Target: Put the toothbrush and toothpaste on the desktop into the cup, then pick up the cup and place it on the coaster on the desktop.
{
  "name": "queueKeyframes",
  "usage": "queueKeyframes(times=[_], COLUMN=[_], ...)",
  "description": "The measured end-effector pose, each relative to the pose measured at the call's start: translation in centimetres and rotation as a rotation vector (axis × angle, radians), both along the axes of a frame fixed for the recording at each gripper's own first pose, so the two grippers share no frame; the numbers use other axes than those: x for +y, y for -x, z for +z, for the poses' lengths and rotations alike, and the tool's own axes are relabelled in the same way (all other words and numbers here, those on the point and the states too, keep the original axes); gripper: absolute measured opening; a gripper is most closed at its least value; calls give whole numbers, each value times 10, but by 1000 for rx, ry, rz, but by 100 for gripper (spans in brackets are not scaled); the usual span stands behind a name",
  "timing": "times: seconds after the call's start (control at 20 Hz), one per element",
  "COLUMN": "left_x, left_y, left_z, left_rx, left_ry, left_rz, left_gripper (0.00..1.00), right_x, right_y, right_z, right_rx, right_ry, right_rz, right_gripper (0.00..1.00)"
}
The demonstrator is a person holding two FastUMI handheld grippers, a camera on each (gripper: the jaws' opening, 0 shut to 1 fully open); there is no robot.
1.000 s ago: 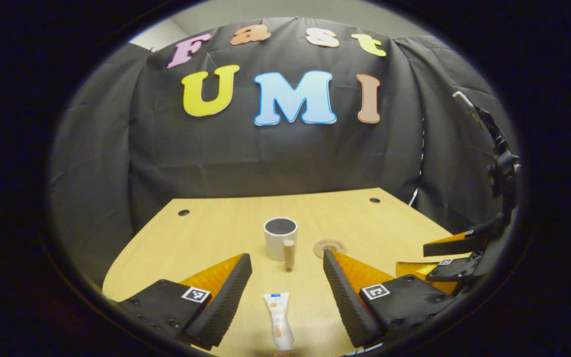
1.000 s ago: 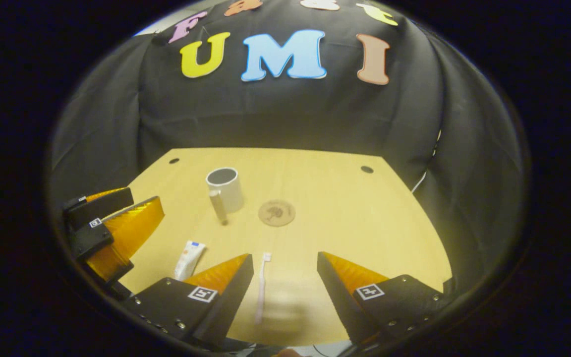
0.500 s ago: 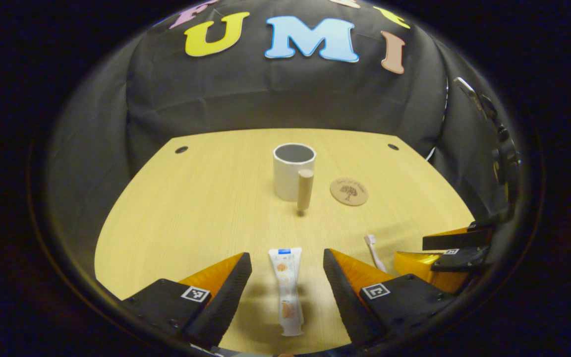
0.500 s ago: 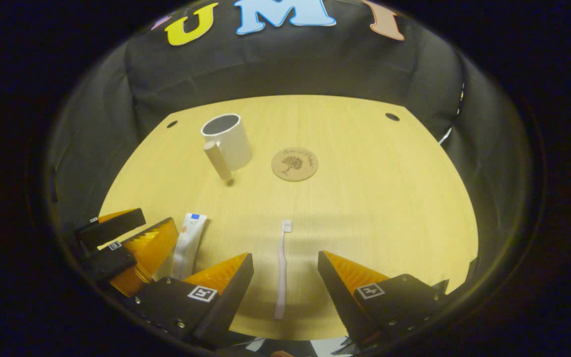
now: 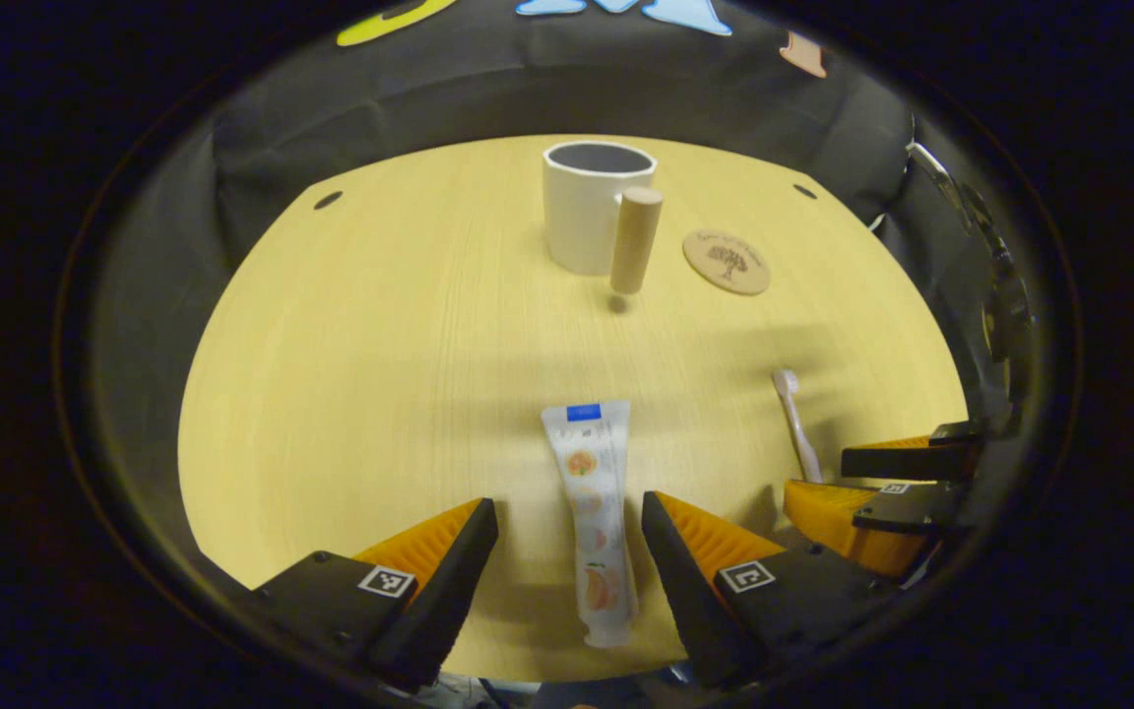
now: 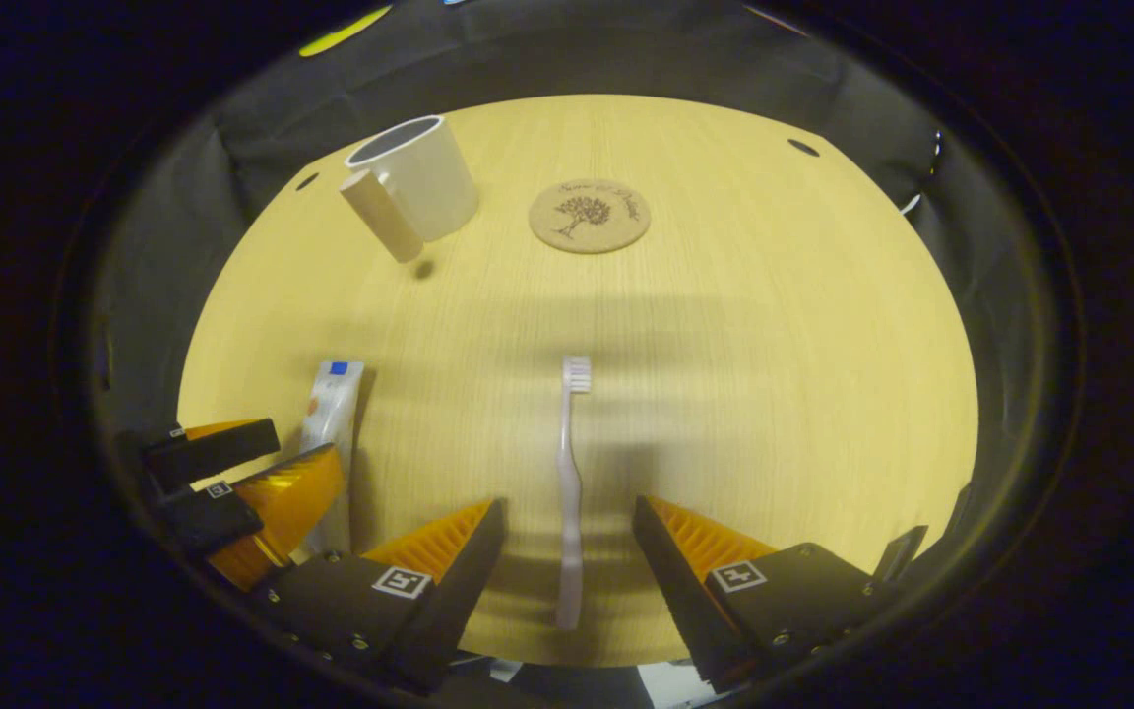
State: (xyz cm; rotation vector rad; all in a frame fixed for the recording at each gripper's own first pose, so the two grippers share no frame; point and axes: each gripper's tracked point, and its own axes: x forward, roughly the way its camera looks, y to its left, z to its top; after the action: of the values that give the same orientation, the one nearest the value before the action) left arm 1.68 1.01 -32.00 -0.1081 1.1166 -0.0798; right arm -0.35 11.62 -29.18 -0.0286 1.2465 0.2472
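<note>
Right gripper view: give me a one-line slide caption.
Open right gripper straddles the toothbrush on the desktop; cup and coaster beyond.

Both views – high, facing desk [image 5: 380, 325], cup [image 6: 419, 177]

The pale yellow wood-grain desktop [image 5: 380, 345] had a rounded front edge and a few small dark round holes [image 5: 328, 200] near its far side, one at the left and one at the right [image 6: 803, 148]. Behind it hung wrinkly black cloth [image 5: 350, 118], draped all the way round the back like a curtain.
</note>
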Motion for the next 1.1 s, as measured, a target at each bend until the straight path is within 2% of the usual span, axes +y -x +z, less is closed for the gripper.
queueKeyframes(times=[0.2,0.3,0.4,0.45,0.55,0.6,0.65,0.7,0.75,0.8,0.85,0.9,0.95,1.05,1.1], left_x=[-3,-3,0,1,5,5,5,5,6,6,5,8,7,10,7], left_y=[7,9,11,9,9,10,9,8,9,8,9,9,8,7,6], left_z=[-11,-16,-17,-17,-17,-17,-17,-16,-17,-17,-18,-18,-16,-15,-15], left_rx=[73,105,120,117,118,118,117,110,112,105,108,93,98,76,73], left_ry=[24,22,10,5,-7,-6,-5,-5,-11,-9,-9,-17,-14,-15,2], left_rz=[-2,12,15,18,18,17,10,5,3,9,3,6,4,-6,-10], left_gripper=[96,96,87,83,70,66,61,62,55,53,39,35,31,32,29], right_x=[-4,-5,-6,-4,-3,-3,-1,-2,-7,-6,-6,-3,-5,-5,-2], right_y=[-1,0,3,7,7,7,8,7,8,8,8,0,8,5,1], right_z=[-3,-5,-7,-7,-6,-7,-7,-7,-4,-6,-7,-8,-4,-5,-10], right_rx=[19,29,29,42,39,52,67,72,87,92,92,88,93,75,53], right_ry=[43,70,92,99,95,83,70,64,71,59,44,17,10,-5,-13], right_rz=[2,10,29,44,62,24,16,22,-1,-6,-11,-28,-20,-6,-28], right_gripper=[86,81,76,65,66,59,25,25,24,11,11,11,9,8,8])
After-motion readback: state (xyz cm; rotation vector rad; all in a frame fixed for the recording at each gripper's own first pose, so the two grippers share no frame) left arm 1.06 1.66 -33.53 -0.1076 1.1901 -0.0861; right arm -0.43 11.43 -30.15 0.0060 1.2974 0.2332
